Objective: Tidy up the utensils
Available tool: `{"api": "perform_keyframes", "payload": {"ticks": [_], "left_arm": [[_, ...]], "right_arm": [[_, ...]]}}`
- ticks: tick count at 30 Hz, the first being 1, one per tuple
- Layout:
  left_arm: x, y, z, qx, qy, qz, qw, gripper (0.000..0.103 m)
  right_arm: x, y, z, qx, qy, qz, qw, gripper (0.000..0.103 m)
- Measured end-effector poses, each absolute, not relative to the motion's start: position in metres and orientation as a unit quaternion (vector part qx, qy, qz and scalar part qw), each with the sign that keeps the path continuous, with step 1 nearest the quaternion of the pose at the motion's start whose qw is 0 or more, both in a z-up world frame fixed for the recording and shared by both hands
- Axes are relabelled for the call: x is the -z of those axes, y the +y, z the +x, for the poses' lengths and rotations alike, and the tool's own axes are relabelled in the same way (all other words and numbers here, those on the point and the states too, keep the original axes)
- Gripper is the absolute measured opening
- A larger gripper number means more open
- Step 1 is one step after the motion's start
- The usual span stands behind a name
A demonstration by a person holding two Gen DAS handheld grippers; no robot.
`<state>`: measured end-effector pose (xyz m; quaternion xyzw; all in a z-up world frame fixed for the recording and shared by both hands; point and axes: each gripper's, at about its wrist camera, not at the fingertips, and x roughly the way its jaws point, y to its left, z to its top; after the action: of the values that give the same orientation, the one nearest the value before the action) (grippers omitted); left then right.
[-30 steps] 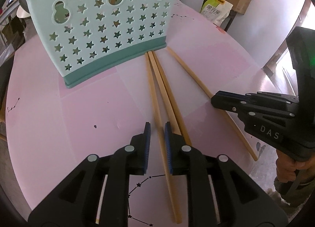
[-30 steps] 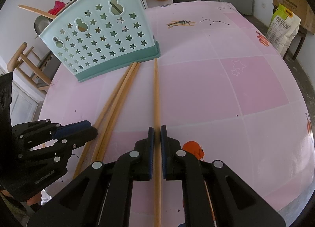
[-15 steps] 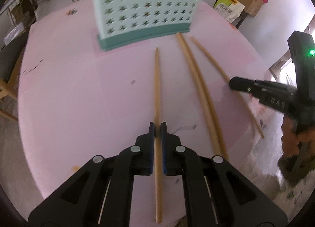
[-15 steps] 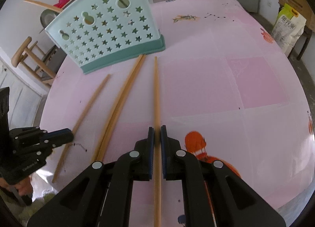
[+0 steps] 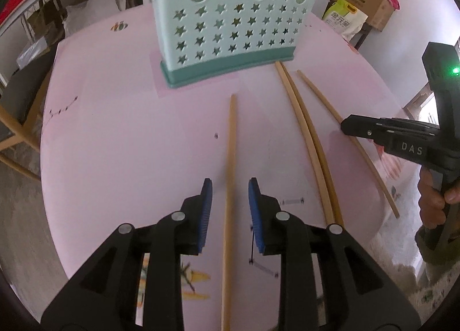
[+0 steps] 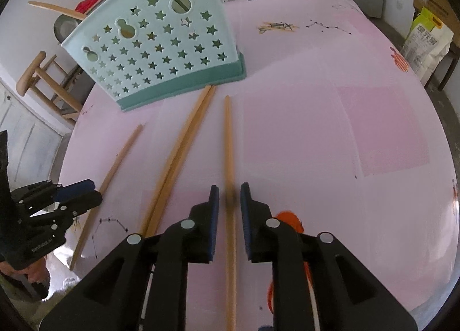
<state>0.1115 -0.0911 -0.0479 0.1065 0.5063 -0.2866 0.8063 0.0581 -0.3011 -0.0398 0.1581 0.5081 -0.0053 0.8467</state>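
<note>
A mint-green utensil holder (image 5: 230, 29) (image 6: 161, 52) with star-shaped holes stands upright at the far side of the pink table (image 5: 115, 144) (image 6: 345, 144). My left gripper (image 5: 230, 184) (image 6: 92, 190) is opening, and a wooden chopstick (image 5: 231, 135) (image 6: 120, 155) lies between its blue pads without touching them. My right gripper (image 6: 230, 187) (image 5: 343, 127) is opening too. Its pads stand clear of a second chopstick (image 6: 227, 130) (image 5: 322, 98), which is blurred near the tips. Between the grippers, a pair of chopsticks (image 5: 304, 135) (image 6: 184, 141) lies side by side, reaching to the holder's base.
A wooden chair (image 6: 37, 78) stands past the table's left edge. A cardboard box (image 5: 371, 3) and a printed bag (image 5: 343, 19) sit on a low stand beyond the far right edge. The rounded table edge runs close below both grippers.
The left gripper closed on one chopstick, drew it left away from the pair, then parted its jaws. The right gripper's jaws, shut on their chopstick before, have also parted.
</note>
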Motion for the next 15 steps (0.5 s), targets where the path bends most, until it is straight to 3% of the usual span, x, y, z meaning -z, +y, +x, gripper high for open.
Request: {"api": "perform_keyframes", "payload": {"ticks": [15], "left_arm": [[0.051, -0.112, 0.129, 0.273, 0.486, 0.122, 0.821, 0.024]], "right_arm": [[0.039, -0.29, 0.076, 0.029, 0.499, 0.128, 0.856, 0.016]]}}
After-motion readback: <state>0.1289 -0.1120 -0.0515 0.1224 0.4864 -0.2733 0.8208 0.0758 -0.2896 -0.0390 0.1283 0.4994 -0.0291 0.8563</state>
